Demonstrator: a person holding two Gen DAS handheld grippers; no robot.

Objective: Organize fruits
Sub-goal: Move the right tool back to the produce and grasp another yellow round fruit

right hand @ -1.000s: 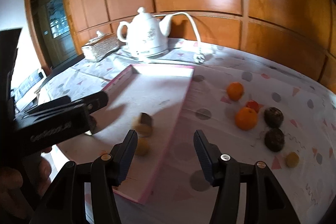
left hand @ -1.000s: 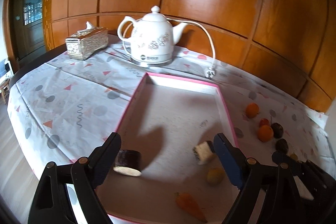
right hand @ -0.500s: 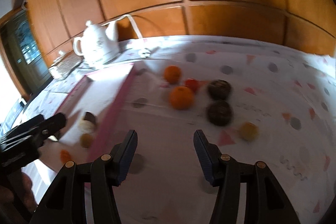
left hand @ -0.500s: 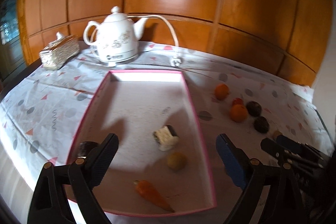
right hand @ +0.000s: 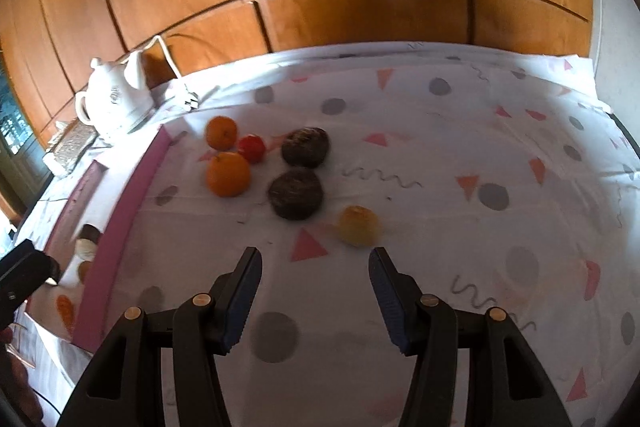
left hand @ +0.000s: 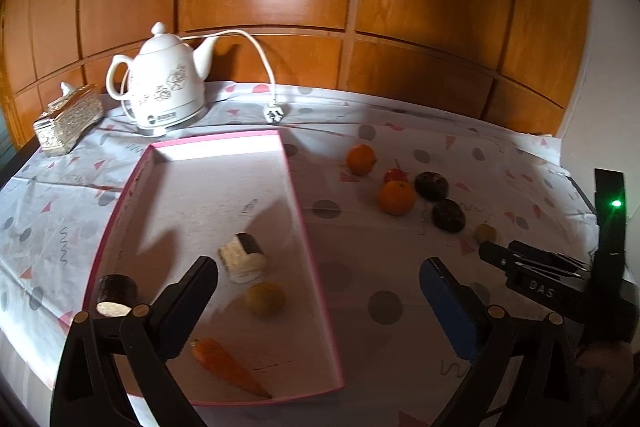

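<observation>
Right gripper (right hand: 316,267) has swung from tray (left hand: 316,267) toward fruit (jaws apart, empty); left gripper (left hand: 320,281) opening, empty.

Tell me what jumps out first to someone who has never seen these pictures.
The pink-rimmed tray lies in the middle of the patterned tablecloth, with a carrot and a few other pieces in it. To its right on the cloth sits a loose cluster of fruit: two oranges, a small red fruit and two dark round ones. Behind the tray stands a white kettle against the wood panelling.
</observation>
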